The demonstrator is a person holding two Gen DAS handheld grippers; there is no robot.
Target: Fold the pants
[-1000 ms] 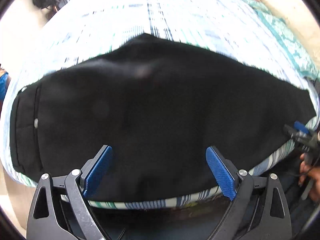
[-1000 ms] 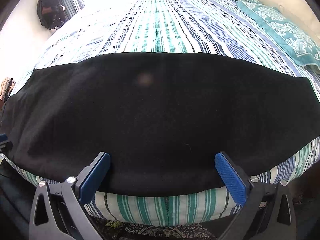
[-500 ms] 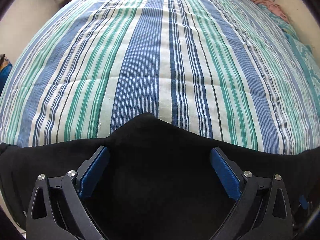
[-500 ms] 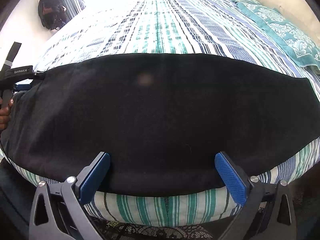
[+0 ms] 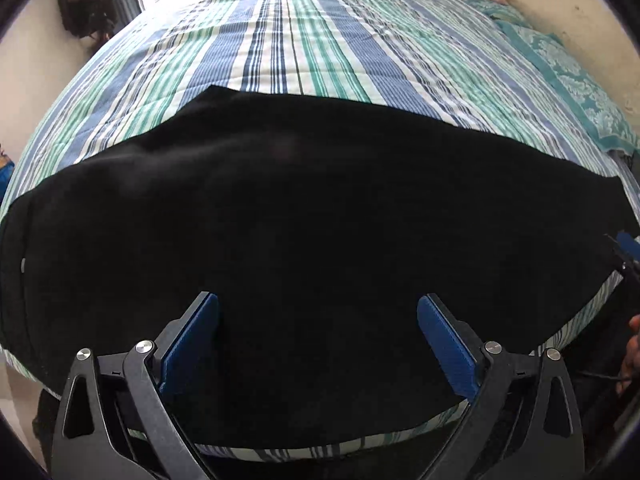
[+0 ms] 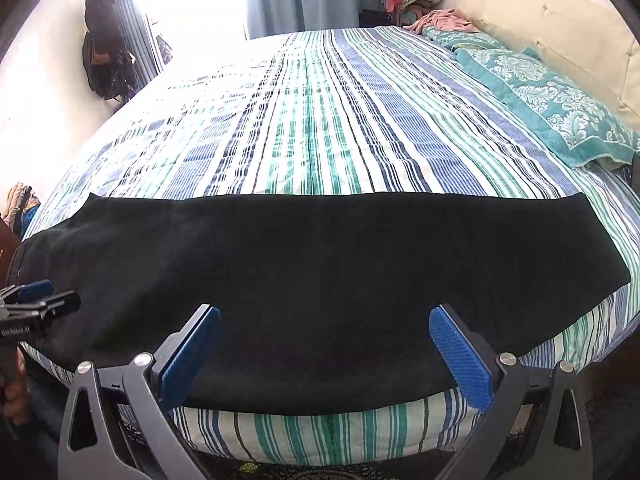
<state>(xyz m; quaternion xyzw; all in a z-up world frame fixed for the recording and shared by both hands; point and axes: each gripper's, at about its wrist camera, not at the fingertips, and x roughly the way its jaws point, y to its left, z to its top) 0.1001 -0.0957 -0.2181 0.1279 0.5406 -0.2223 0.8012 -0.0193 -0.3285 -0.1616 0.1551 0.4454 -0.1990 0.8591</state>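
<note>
Black pants (image 5: 312,240) lie flat across the near edge of the striped bed (image 5: 304,40), just ahead of both grippers. The left gripper (image 5: 318,344) is wide open and holds nothing. The right gripper (image 6: 325,350) is wide open too, with the pants between its fingers.

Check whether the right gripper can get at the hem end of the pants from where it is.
Probably yes. The right gripper is open and holds nothing, and the black pants lie flat on the striped bed with nothing lying on the hem end.
</note>
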